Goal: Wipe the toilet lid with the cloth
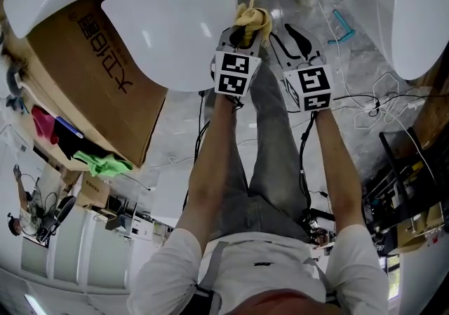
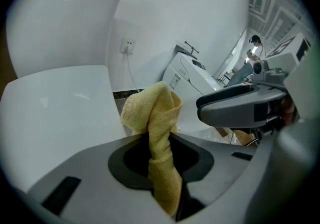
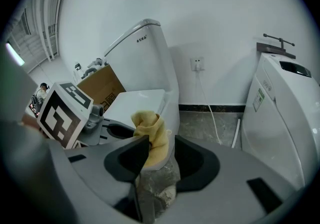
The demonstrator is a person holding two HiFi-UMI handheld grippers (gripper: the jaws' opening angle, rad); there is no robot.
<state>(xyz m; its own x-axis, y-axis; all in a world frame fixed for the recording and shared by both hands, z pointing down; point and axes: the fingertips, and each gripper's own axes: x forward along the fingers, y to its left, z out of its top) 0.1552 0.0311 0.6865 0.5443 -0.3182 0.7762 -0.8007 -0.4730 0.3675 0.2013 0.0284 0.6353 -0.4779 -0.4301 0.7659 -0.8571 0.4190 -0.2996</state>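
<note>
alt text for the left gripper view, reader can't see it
The left gripper is shut on a twisted yellow cloth, held up beside the closed white toilet lid. The right gripper shows at the right, with a white wall behind.

cloth in left gripper jaws — right of toilet lid | right gripper alongside

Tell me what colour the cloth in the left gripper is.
Yellow. The cloth shows best in the left gripper view.

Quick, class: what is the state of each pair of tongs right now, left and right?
Left tongs: closed on the yellow cloth.
Right tongs: open, holding nothing.
</note>
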